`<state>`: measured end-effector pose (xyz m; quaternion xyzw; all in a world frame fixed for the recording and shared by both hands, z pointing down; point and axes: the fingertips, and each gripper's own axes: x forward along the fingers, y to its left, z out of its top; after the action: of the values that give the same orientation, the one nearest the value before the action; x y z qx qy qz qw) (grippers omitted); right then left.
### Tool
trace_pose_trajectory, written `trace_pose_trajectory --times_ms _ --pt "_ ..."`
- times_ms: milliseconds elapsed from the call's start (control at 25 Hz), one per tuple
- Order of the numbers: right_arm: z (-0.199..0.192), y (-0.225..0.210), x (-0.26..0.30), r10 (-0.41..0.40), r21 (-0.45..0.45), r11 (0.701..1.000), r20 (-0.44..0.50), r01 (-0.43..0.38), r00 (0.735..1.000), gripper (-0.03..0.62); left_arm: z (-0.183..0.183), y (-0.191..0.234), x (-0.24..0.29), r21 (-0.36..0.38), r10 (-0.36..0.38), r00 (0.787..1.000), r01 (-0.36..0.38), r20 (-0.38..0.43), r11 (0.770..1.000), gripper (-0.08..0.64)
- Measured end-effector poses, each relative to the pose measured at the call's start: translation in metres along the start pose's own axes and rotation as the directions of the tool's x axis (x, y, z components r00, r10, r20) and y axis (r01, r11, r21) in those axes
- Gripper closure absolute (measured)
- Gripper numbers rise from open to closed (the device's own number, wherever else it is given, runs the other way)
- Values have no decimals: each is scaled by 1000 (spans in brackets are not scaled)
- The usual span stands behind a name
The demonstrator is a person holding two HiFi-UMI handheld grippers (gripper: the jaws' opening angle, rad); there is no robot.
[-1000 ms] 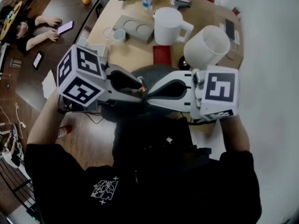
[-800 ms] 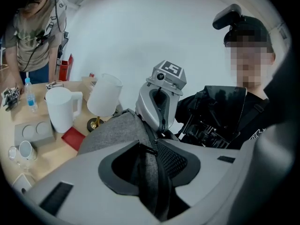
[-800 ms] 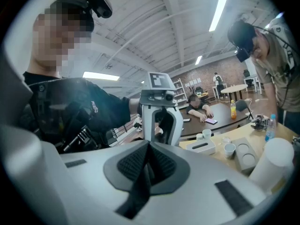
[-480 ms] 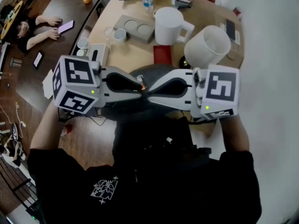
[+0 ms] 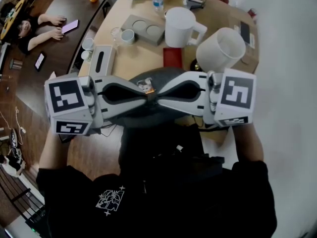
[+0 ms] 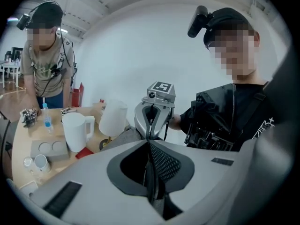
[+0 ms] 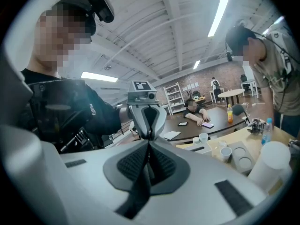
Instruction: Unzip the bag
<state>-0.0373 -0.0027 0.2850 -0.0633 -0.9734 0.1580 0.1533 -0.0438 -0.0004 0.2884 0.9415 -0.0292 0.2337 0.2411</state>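
A dark grey bag (image 5: 163, 76) is held up in front of my chest, over the near edge of the table. My two grippers meet tip to tip on its top. A small orange-and-white zipper tag (image 5: 146, 87) shows just above the left tips. The left gripper (image 5: 149, 94) has just been closing and is now shut, with a thin dark strip, apparently the zipper pull, between its pads (image 6: 149, 142). The right gripper (image 5: 158, 95) is shut on a dark strip of the bag, which hangs down between its jaws (image 7: 149, 142). The zipper line itself is hidden behind both grippers.
On the wooden table beyond the bag stand a white jug (image 5: 179, 28), a white lampshade-like cup (image 5: 220, 48), a red card (image 5: 172, 57), a grey two-hollow tray (image 5: 142, 29), small cups (image 5: 126, 36) and a tissue box (image 5: 100, 59). A person (image 5: 29, 31) sits at the dark table, far left.
The left gripper has rolled and swung, its marker cube dropping to the lower left. Its jaws went from open to shut at the bag's top. The right gripper stayed put.
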Motion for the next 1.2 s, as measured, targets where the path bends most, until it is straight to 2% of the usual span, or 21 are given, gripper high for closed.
trace_pose_trajectory --times_ms 200,400,560,760,880,960,1080,1200 --pt "0 -1 0 -13 -2 1000 -5 13 1000 563 -4 -8 -4 82 68 997 -64 -42 995 548" --pt "0 -2 0 -18 -4 1000 -11 18 1000 563 1 -3 4 147 143 989 -138 -30 980 545" --pt "0 -1 0 -16 -2 1000 -15 15 1000 563 -2 -4 11 169 139 989 -128 -56 977 532" --pt "1 0 0 -11 -6 1000 -16 11 1000 563 -2 -4 13 144 125 991 -116 -52 983 546" --pt "1 -1 0 -19 -11 1000 -3 19 1000 563 -1 -3 12 148 161 987 -155 -28 977 551" --pt "1 -3 -1 -33 -8 999 16 33 999 563 1 -1 9 143 199 980 -200 23 969 551" --pt "5 -7 -5 -70 -8 997 59 71 996 563 6 3 0 67 259 957 -269 129 961 551" --pt "11 -14 -9 -164 -44 985 82 168 983 566 10 12 -11 -30 344 912 -347 224 937 552"
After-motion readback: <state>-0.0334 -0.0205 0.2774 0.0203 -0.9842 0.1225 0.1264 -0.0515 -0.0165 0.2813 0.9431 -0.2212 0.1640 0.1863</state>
